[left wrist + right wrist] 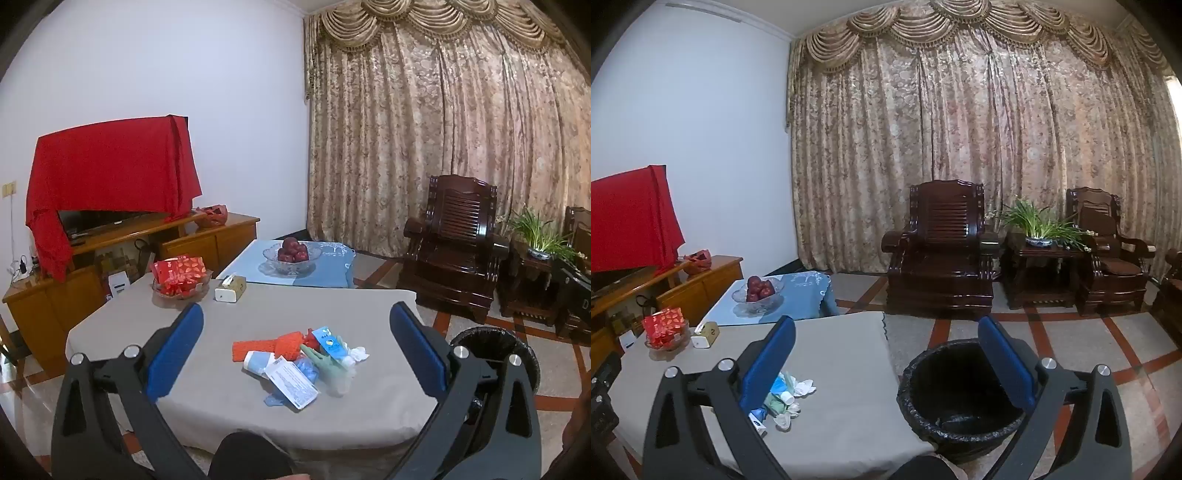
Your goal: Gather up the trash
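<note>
Left hand-held gripper (295, 354): spread wide, blue pads (173, 354) well apart, nothing between them; raised above the near part of the bench (229, 317), aimed toward the trash pile.

Right hand-held gripper (886, 363): likewise spread wide, nothing pinched; held over the gap between the bench edge and the bin (960, 402), one blue pad (1006, 363) overlapping the bin opening in the right wrist view.

Trash pile (299, 363): heaped on the grey bench cover, near the front edge, toward the bin side. Contents visible in the left wrist view:
- orange net sleeve (273, 345), at the far side of the pile;
- white tube (260, 363), touching the net;
- printed leaflet (291, 384), at the near side, partly over blue plastic (308, 371);
- green glove (325, 363), across the middle;
- blue packet (328, 341), upright-tilted against the net;
- crumpled white tissue (356, 354), at the right end.

Bin: black, lined with a black bag, standing on the tiled floor (1071, 339) just beside the bench corner. A dark fold shows at the bottom; nature cannot be told.

Other items on the bench, far side, well apart from the pile: glass dish of red packets (181, 277); tissue box (231, 288) just beside it. Beyond, on a blue cloth (325, 266): glass bowl of red apples (291, 254).
</note>
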Tool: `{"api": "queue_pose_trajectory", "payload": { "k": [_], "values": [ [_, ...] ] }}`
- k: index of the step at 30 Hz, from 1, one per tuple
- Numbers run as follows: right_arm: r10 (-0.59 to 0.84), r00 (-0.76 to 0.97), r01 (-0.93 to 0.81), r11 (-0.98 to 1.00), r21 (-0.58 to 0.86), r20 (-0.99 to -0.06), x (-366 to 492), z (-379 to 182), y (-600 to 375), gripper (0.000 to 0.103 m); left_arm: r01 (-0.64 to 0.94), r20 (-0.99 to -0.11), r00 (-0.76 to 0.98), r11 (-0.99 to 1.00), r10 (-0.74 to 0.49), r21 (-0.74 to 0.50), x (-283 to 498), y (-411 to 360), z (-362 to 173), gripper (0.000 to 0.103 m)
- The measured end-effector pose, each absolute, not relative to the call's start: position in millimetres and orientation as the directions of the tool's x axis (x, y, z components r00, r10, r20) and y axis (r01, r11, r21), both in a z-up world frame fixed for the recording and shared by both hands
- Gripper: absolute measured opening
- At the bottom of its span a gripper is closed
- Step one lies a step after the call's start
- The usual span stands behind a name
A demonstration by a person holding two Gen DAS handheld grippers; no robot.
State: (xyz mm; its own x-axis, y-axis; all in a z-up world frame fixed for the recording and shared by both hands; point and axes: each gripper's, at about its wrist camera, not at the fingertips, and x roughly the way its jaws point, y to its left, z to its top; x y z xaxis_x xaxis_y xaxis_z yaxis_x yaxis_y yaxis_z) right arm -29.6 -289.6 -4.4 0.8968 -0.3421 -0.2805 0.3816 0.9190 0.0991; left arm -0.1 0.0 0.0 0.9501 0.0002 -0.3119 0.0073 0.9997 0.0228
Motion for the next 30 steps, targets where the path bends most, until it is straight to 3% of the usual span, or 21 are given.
{"api": "queue_pose_trajectory", "payload": {
  "k": [30],
  "values": [
    [-0.342,0.898,0.378,0.922,0.087,-0.278,-22,-4,-282,0.097,-0.007,-0.317,0.948,1.0,0.012,0.015,9,10,-13,0.098]
  ]
}}
